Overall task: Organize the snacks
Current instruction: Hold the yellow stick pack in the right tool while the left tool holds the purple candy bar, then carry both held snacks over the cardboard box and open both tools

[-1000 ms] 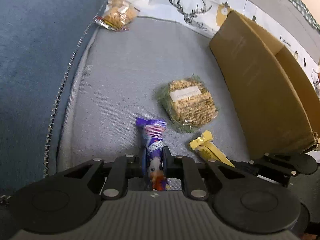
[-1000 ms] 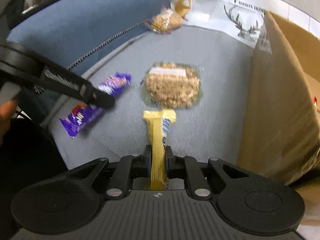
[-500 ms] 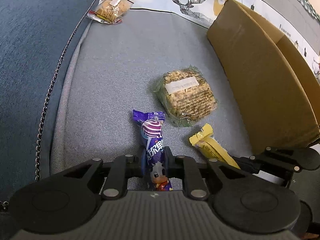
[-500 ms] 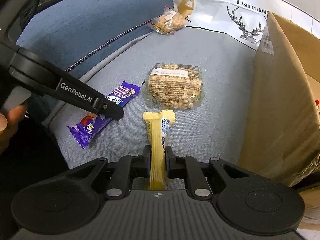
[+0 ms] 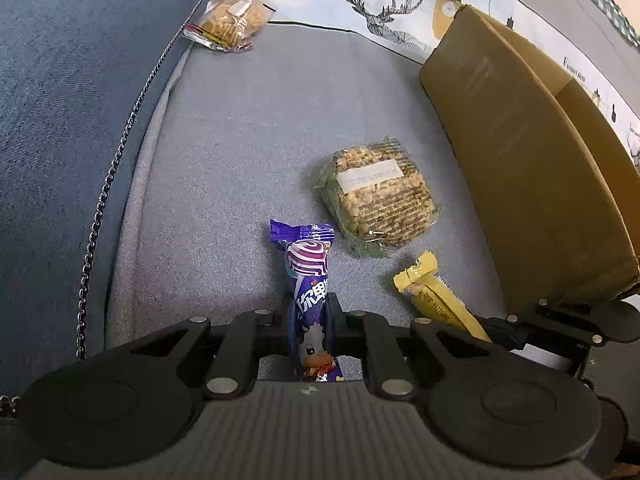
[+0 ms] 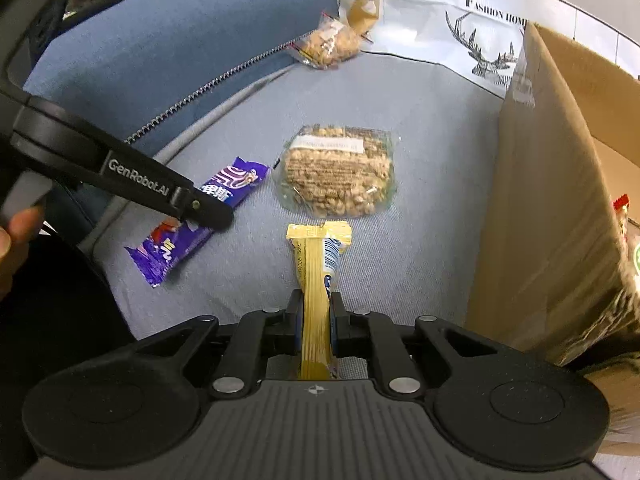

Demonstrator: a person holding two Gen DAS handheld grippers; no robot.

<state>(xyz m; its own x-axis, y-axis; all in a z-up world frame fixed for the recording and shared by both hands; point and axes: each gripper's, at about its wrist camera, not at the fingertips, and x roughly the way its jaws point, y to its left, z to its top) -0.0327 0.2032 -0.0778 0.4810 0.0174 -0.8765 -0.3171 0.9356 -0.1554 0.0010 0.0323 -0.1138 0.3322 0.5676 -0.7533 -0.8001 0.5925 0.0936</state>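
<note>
The cardboard box (image 6: 552, 208) stands open-topped on the grey sofa cushion (image 5: 224, 168), at about two o'clock from both claws, and it is judged to be where the snacks go; the right claw (image 6: 316, 312) is the nearer of the two to its wall. Between the claws and the sofa's back lies the clear-wrapped grain cake (image 5: 380, 200), flat on the cushion at one o'clock from the left claw (image 5: 308, 320) and twelve o'clock from the right one, touching neither. Far off at eleven o'clock a small bag of crackers (image 5: 228, 24) rests against the blue armrest (image 5: 60, 80). The left claw is clamped on the purple candy bar (image 5: 308, 280) around its middle, the bar's long axis running along the fingers toward twelve o'clock, its crimped end pointing away. The right claw is clamped likewise on the yellow snack stick (image 6: 318, 280), its long axis also at twelve o'clock, crimped end forward. Each bar lies low over the cushion; whether either is lifted clear cannot be told. The coming move is probably a swing toward two o'clock, right claw first.
</note>
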